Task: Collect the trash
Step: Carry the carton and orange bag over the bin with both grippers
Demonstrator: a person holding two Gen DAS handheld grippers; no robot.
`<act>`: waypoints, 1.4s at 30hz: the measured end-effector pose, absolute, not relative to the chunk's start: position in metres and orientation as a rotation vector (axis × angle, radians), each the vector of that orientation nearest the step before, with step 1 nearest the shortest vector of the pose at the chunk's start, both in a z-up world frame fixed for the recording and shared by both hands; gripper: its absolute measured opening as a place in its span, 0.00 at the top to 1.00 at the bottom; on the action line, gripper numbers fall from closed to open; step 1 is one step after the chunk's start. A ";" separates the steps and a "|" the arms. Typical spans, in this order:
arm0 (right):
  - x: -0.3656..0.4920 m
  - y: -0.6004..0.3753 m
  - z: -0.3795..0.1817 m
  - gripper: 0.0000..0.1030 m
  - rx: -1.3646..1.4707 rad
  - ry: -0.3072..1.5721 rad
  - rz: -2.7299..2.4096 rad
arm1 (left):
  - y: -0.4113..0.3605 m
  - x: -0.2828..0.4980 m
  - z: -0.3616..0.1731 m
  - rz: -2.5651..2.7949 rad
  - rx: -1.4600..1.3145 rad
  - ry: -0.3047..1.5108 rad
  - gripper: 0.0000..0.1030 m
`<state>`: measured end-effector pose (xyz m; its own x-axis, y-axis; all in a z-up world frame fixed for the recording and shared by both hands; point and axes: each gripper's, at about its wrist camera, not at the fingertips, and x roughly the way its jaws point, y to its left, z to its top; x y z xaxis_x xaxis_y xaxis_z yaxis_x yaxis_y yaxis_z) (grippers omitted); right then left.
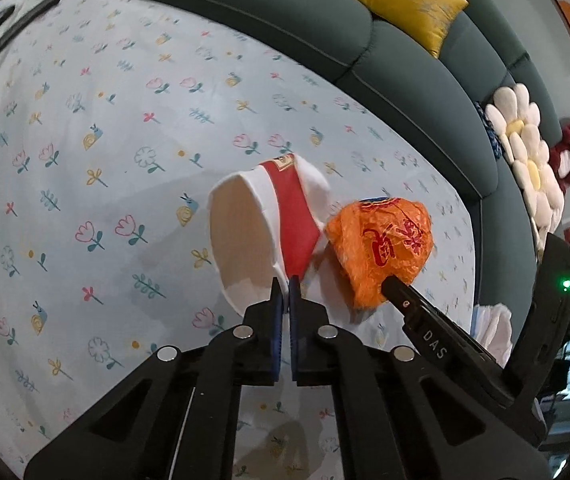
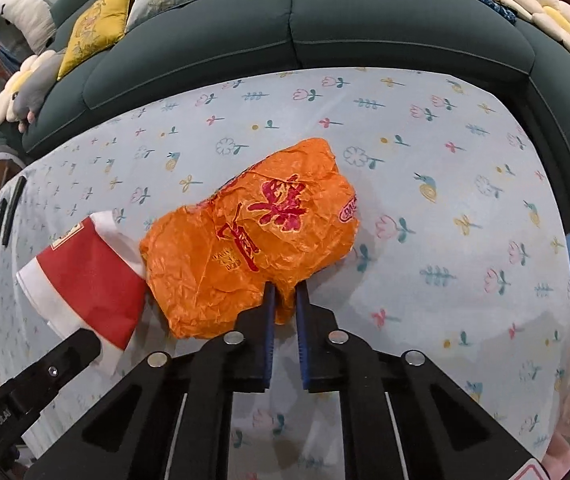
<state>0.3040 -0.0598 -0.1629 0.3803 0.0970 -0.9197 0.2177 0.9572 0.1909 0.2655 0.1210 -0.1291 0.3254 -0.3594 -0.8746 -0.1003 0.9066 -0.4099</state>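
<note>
You have a crushed red-and-white paper cup on its side, mouth towards you, touching a crumpled orange plastic bag with red print on its right.

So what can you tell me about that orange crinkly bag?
The orange bag is thin, crumpled plastic with red writing printed on it. It sits bunched up on the flowery tablecloth. The right gripper is shut on its near edge, and its left side touches the red and white paper cup lying beside it.
</note>
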 end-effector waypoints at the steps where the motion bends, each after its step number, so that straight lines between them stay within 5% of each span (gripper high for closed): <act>1: 0.300 -0.061 -0.161 0.93 0.306 1.179 -0.079 | 0.117 0.262 -0.127 -0.183 -0.424 1.236 0.98; 42: 0.040 -0.301 -0.076 0.94 0.536 0.863 -0.375 | -0.157 0.106 -0.029 -0.607 0.006 1.094 0.98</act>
